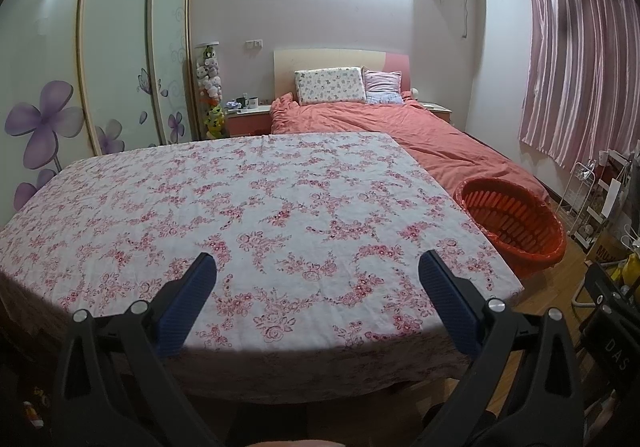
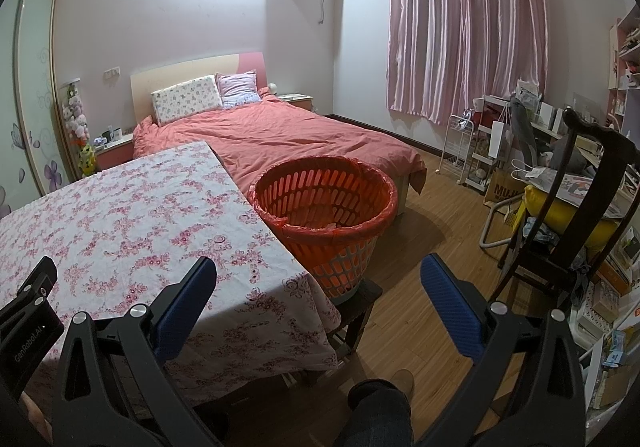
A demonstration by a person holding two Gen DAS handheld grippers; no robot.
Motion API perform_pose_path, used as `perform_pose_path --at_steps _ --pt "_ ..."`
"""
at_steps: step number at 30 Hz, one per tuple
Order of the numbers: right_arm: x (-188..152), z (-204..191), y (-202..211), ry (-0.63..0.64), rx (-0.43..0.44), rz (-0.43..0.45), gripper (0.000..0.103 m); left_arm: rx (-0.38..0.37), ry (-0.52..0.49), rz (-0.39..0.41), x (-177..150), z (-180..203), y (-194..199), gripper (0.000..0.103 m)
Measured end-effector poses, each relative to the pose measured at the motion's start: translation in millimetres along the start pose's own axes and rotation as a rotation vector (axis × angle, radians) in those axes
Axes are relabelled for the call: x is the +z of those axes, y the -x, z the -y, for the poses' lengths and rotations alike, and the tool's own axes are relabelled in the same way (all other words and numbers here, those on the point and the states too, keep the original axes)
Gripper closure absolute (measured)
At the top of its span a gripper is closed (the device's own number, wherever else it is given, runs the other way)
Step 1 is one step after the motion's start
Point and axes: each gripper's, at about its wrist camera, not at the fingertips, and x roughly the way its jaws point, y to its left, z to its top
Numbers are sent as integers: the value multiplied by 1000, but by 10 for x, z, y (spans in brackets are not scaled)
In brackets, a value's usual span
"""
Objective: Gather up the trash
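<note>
With its base hidden behind the floral tablecloth's (image 1: 256, 215) edge at the right of the left-wrist frame, the orange basket (image 2: 324, 203) holds contents too dim to identify, while the left gripper (image 1: 318, 267) and the right gripper (image 2: 318, 275) hover level, jaws spread wide, empty.

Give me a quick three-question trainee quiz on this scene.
1. True or false: both grippers, left and right, are open and hold nothing.
2. The basket stands: A) on the bed B) on a stool beside the table C) on the table.
3. Fill in: the table's floral cloth shows ____ trash on it.

Key: 1 true. 2 B. 3 no. Something pale lies at the basket's bottom; what it is cannot be told.
</note>
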Motion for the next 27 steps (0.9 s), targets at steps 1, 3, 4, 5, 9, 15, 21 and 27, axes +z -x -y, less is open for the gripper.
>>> perform_pose_path --at_steps 1,3,4,5,9,15,21,27 --pt "1 0 0 0 0 0 2 0 0 0 -1 -1 0 4" --pt "3 3 2 0 0 -1 2 -1 0 0 9 8 -5 4" --pt "2 0 -1 0 0 0 2 0 -1 -1 2 -2 -1 4" --pt "3 0 -1 0 0 -1 2 0 0 -1 4 3 -6 4" --pt "7 2 1 0 1 -1 2 1 -2 -4 -7 -5 -11 4" --pt "0 -1 1 0 0 -3 2 4 -7 -10 -40 -19 -17 4" --pt "-2 -1 5 0 0 -4 2 4 -6 -14 -24 7 -33 4" --pt "-5 7 11 -1 0 -4 2 5 -6 -14 -21 6 -35 4"
